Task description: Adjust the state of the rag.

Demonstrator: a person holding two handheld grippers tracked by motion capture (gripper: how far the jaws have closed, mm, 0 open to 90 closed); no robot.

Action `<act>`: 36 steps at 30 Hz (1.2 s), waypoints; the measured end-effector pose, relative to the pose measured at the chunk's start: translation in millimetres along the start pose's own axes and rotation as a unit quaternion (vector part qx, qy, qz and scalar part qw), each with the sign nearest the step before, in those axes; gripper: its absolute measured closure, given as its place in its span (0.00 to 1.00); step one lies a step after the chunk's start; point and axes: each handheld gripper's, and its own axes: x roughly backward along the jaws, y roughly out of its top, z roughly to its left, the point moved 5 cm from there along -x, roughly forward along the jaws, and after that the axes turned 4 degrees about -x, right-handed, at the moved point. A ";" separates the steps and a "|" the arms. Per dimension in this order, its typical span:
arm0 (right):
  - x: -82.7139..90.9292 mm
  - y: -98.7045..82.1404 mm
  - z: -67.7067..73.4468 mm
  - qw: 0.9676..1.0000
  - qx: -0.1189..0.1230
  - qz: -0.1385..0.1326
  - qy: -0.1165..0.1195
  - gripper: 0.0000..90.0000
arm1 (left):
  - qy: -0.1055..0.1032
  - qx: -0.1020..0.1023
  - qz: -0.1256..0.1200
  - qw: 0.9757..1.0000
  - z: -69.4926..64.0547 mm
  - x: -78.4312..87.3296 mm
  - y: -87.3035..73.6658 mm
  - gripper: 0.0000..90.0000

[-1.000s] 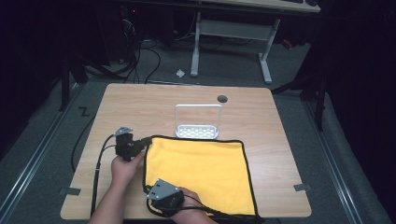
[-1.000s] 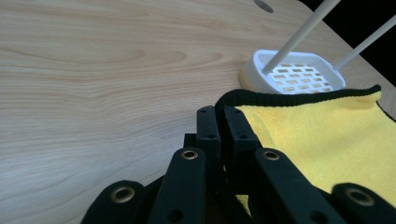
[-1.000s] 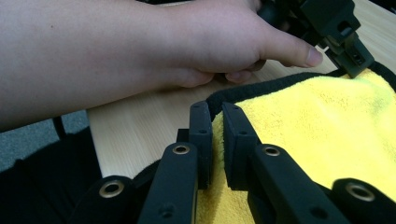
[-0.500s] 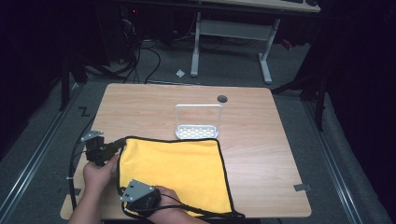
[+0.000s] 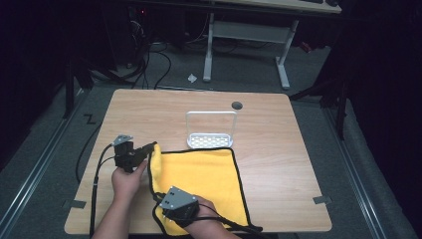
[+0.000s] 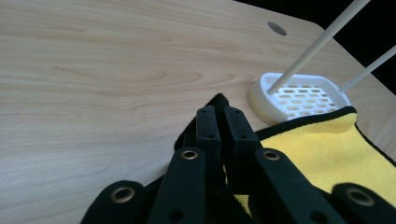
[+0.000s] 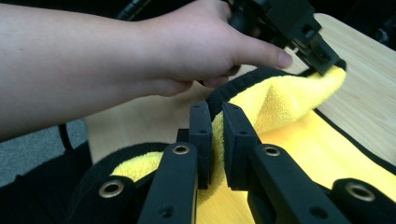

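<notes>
A yellow cloth (image 5: 204, 179) with a black border lies on the near half of the wooden table (image 5: 278, 149). Its left edge is lifted off the table and curls upward. My left gripper (image 5: 148, 148) is shut on the cloth's far left corner; in the left gripper view the closed jaws (image 6: 219, 126) pinch the black hem beside the yellow cloth (image 6: 327, 149). My right gripper (image 5: 160, 200) is shut on the cloth's left edge nearer the person, with yellow fabric (image 7: 280, 98) squeezed between its pads (image 7: 215, 135). The left gripper (image 7: 332, 65) appears beyond it, holding the far corner.
A white slotted tray with a tall wire handle (image 5: 211, 140) stands just past the cloth's far edge (image 6: 299, 95). A round cable hole (image 5: 237, 105) sits near the table's far side. Black cables trail off the table's left. A desk frame stands on the floor behind.
Both hands first dragged the cloth left, then came back right. The cloth's left edge, flat before, is now raised between the two grippers.
</notes>
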 end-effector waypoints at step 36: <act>125.1 -115.2 -89.4 0.986 -0.096 0.048 -0.126 0.92 | -0.058 -0.078 0.042 0.994 -153.8 -101.1 7.1 0.93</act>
